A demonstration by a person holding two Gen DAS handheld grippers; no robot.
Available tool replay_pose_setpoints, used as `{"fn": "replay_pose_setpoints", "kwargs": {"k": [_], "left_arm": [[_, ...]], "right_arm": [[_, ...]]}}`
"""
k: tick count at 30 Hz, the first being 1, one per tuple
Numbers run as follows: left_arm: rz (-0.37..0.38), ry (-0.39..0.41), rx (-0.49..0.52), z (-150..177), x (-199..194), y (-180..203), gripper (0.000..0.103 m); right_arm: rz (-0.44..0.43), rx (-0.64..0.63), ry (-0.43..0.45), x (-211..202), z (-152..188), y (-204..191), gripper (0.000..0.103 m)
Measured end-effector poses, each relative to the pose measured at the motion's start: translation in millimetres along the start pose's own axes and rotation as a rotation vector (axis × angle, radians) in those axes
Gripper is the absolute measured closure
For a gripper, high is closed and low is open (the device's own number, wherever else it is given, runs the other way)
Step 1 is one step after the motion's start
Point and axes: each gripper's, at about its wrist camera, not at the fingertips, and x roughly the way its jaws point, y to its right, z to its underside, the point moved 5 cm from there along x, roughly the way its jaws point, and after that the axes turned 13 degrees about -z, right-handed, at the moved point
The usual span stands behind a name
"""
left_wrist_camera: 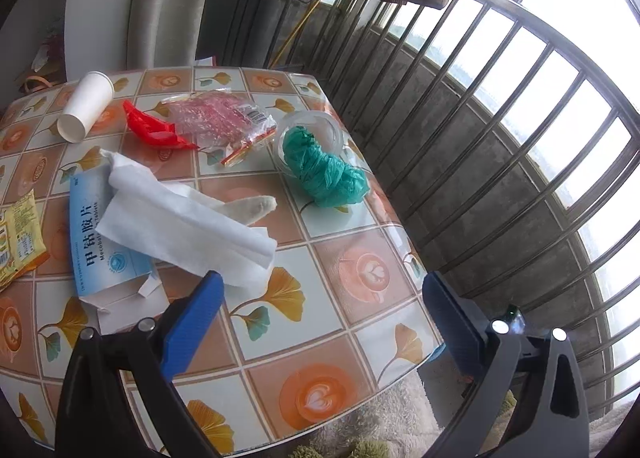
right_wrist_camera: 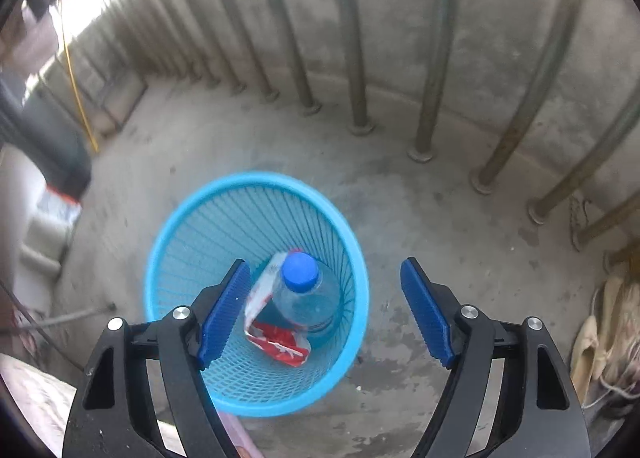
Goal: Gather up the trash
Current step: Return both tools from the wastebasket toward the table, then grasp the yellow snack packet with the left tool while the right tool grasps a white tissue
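A: Table (left_wrist_camera: pixel 344 218): glossy tiled-print cover, smooth, catching glare. White paper cup (left_wrist_camera: pixel 86 106), matt. Clear crinkled plastic bag (left_wrist_camera: pixel 224 118), shiny.

B: White tissue sheet (left_wrist_camera: pixel 184 230): soft, matt, fibrous. Green plastic wad (left_wrist_camera: pixel 324 174), thin film, wrinkled. Medicine box (left_wrist_camera: pixel 100 254), smooth card.

A: Bin (right_wrist_camera: pixel 256 286): blue plastic lattice, slight sheen. Inside it, clear plastic bottle (right_wrist_camera: pixel 308 298), smooth blue cap.

B: Floor (right_wrist_camera: pixel 400 198): rough, stained concrete. Railing bars (right_wrist_camera: pixel 356 38): dull metal.

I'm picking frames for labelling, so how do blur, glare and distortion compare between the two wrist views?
Left wrist view: sharp on the table, blown-out sky behind the railing, bars bowed by the fisheye. Right wrist view: softer, motion-smeared towards the left edge, the blue basket rim slightly blurred, light even, no glare.
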Motion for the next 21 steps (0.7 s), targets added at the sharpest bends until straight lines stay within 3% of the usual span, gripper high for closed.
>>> {"fn": "replay_pose_setpoints", "kwargs": {"k": [5,7,11,17,19,21], "left_arm": [[-0.004,0.050,-0.019,10,-18,-15,0.006],[-0.013,0.058,-0.037,14,-22,-25,0.006],[-0.116,0.087,-0.087,29,-28,-56,0.006],[-0.154,0.076,-0.155,47,-37,-94,0.006],[-0.182,0.061,-0.160,51,-40,-108,0.006],[-0.199,0.057,-0.159,51,-43,-121,0.006]], "right_arm": [[-0.043,-0.016,0.098,-58,-12,-19,0.024],[-0.061,-0.064,0.137,-80,-17,-36,0.017],[-0.084,-0.199,0.204,-133,-21,-98,0.007],[0.058,-0.441,0.272,-170,2,-195,0.007],[0.008,-0.560,0.249,-165,17,-228,0.007],[-0.102,-0.699,0.196,-168,46,-278,0.007]]}}
